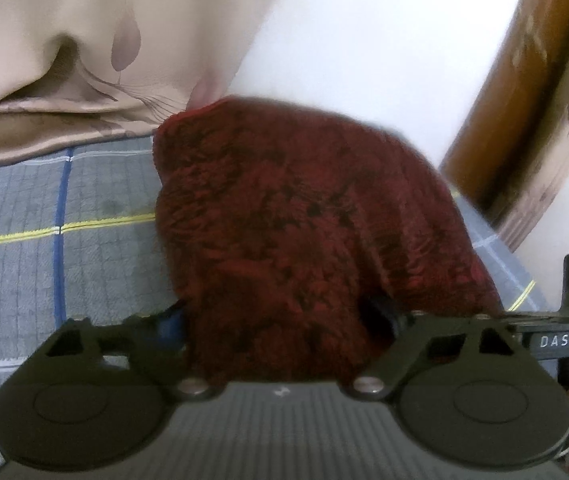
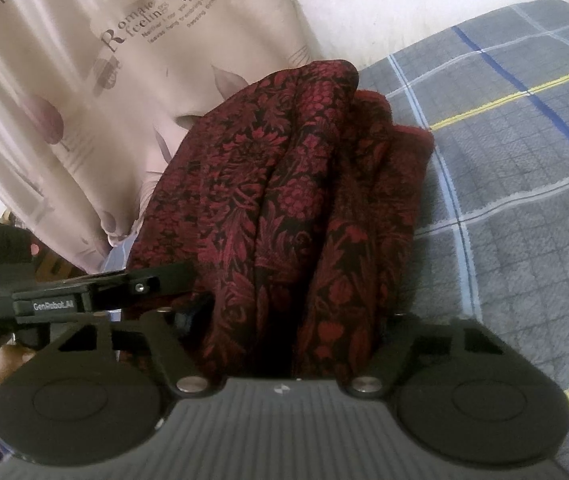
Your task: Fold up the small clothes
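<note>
The left gripper [image 1: 284,320] and right gripper [image 2: 284,320] each had the bunched dark-red floral garment [image 2: 284,184] between their fingers, though cloth hid the pads, so whether either had clenched on it could not be told. The garment stood heaped on a grey plaid blanket [image 2: 524,200]. Behind hung a beige leaf-print curtain [image 1: 84,40] against a white wall [image 1: 384,40].

Two wrist views, angled down, close on shared red cloth [image 1: 304,220]

The dark red cloth [image 1: 304,220] was blurred and hid the fingertips between both grippers' jaws.
</note>
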Action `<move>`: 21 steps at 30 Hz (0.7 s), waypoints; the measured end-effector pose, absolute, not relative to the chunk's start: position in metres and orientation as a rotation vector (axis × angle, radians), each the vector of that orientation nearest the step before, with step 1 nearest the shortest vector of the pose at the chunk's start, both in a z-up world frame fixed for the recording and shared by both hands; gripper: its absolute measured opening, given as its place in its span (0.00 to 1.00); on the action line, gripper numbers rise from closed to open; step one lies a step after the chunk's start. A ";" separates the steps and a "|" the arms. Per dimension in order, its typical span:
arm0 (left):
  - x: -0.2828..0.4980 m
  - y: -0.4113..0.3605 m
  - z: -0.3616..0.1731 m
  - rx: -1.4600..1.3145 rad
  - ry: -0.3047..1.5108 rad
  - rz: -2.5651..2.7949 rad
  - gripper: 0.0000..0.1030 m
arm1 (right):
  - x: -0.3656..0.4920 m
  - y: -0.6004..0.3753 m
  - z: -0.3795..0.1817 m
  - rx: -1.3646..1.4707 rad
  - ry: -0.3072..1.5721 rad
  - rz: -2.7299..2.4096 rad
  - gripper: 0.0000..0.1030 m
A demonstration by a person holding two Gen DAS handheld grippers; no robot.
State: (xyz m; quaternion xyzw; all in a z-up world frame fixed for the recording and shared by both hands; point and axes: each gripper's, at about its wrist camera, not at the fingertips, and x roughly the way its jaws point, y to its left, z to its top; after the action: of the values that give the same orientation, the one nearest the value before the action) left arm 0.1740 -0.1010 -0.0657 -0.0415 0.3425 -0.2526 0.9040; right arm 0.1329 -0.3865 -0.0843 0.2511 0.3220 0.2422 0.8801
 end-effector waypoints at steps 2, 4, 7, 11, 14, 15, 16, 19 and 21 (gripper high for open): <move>0.172 -0.095 -0.065 -0.117 0.696 -0.533 0.71 | 0.130 -0.385 -0.082 0.525 0.656 0.501 0.55; 0.169 -0.087 -0.064 -0.154 0.688 -0.536 0.67 | 0.127 -0.383 -0.079 0.520 0.646 0.500 0.53; 0.164 -0.082 -0.059 -0.167 0.685 -0.538 0.66 | 0.121 -0.379 -0.072 0.518 0.620 0.505 0.50; 0.153 -0.075 -0.052 -0.169 0.668 -0.524 0.65 | 0.115 -0.373 -0.068 0.534 0.609 0.519 0.48; 0.141 -0.065 -0.044 -0.176 0.652 -0.508 0.66 | 0.110 -0.366 -0.064 0.542 0.598 0.541 0.48; 0.136 -0.060 -0.041 -0.179 0.647 -0.500 0.65 | 0.108 -0.363 -0.062 0.544 0.597 0.550 0.48; 0.130 -0.056 -0.037 -0.175 0.639 -0.493 0.65 | 0.106 -0.359 -0.060 0.547 0.592 0.559 0.48; 0.114 -0.043 -0.025 -0.167 0.627 -0.476 0.65 | 0.097 -0.345 -0.052 0.546 0.576 0.593 0.48; 0.101 -0.035 -0.020 -0.152 0.620 -0.465 0.65 | 0.090 -0.336 -0.047 0.548 0.571 0.619 0.48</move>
State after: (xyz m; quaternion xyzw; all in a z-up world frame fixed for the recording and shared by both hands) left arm 0.1014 -0.0348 -0.0205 -0.0739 0.3018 -0.2265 0.9231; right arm 0.0902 -0.3359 -0.0471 0.2627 0.2735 0.2967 0.8764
